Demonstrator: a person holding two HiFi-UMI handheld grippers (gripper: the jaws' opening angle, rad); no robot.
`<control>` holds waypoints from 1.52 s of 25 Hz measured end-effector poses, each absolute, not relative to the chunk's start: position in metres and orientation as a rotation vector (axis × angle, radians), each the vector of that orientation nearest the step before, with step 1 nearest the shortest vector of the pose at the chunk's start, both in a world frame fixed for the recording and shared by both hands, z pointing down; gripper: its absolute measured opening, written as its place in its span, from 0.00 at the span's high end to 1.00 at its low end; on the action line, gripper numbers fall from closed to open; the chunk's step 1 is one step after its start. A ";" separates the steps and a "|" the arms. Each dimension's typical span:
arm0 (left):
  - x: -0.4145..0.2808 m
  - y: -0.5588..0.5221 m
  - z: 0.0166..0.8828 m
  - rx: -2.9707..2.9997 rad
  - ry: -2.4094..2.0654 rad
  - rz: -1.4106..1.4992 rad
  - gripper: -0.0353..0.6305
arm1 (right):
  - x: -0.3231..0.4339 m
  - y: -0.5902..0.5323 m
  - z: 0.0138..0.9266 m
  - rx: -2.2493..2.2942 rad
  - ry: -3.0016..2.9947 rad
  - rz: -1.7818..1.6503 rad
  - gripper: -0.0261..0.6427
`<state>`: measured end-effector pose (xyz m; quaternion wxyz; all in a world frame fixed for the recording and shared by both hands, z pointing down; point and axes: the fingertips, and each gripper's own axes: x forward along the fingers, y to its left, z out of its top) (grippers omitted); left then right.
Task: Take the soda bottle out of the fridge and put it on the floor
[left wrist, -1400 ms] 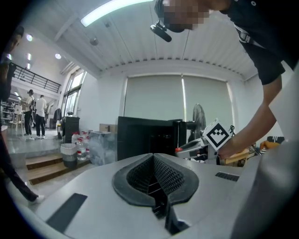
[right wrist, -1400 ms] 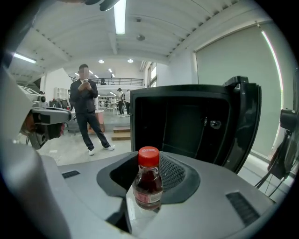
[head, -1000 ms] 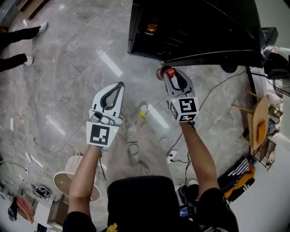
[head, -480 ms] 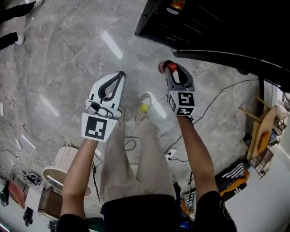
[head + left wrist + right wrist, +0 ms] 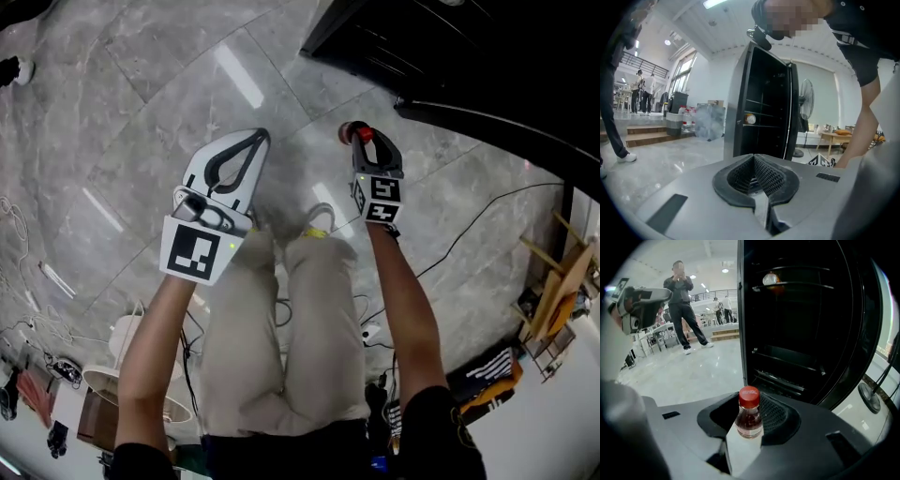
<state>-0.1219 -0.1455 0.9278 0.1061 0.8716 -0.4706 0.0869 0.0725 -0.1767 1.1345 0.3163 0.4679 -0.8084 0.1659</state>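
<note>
My right gripper (image 5: 357,137) is shut on the soda bottle (image 5: 365,135), which has a red cap and dark drink inside. In the right gripper view the bottle (image 5: 749,416) stands upright between the jaws of the right gripper (image 5: 751,430), in front of the open black fridge (image 5: 801,333). The left gripper (image 5: 256,139) hangs to the left over the grey floor (image 5: 169,103), its jaws together with nothing in them. In the left gripper view the left gripper (image 5: 753,160) points level at the fridge (image 5: 764,117). Whether the bottle's base touches the floor is hidden.
An orange item (image 5: 769,279) lies on an upper fridge shelf. The fridge's door edge (image 5: 487,112) reaches across the upper right. Cables (image 5: 469,225) trail over the floor at the right, by wooden furniture (image 5: 553,281). A person (image 5: 683,301) stands farther back. A pale bucket (image 5: 112,375) sits at lower left.
Both grippers have sunk toward the floor, and the bottle has gone down with the right one. The person has crouched, knees bent. The fridge has slid up to the picture's top edge.
</note>
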 end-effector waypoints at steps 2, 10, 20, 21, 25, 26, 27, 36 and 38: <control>-0.127 -0.148 0.955 2.566 -1.377 0.259 0.92 | 0.069 -0.176 1.176 1.226 -2.104 0.455 0.78; -0.130 -0.154 1.012 2.591 -1.289 0.271 0.92 | 0.063 -0.174 1.283 1.220 -2.024 0.507 0.78; -0.125 -0.149 0.984 2.581 -1.261 0.256 0.92 | 0.059 -0.156 1.292 1.136 -1.959 0.580 0.73; -0.124 -0.148 0.975 2.586 -1.257 0.261 0.92 | 0.062 -0.157 1.282 1.161 -1.958 0.602 0.73; -0.119 -0.142 0.927 2.588 -1.259 0.280 0.92 | 0.073 -0.160 1.216 1.248 -1.963 0.633 0.75; -0.118 -0.141 0.910 2.585 -1.268 0.273 0.92 | 0.074 -0.159 1.192 1.257 -1.969 0.629 0.79; -0.116 -0.140 0.890 2.584 -1.278 0.263 0.92 | 0.075 -0.158 1.165 1.263 -1.982 0.622 0.82; -0.063 -0.104 0.674 2.651 -1.281 0.295 0.92 | 0.091 -0.130 0.836 1.284 -2.226 0.510 0.97; -0.049 -0.098 0.622 2.668 -1.301 0.285 0.92 | 0.099 -0.131 0.757 1.327 -2.291 0.482 0.97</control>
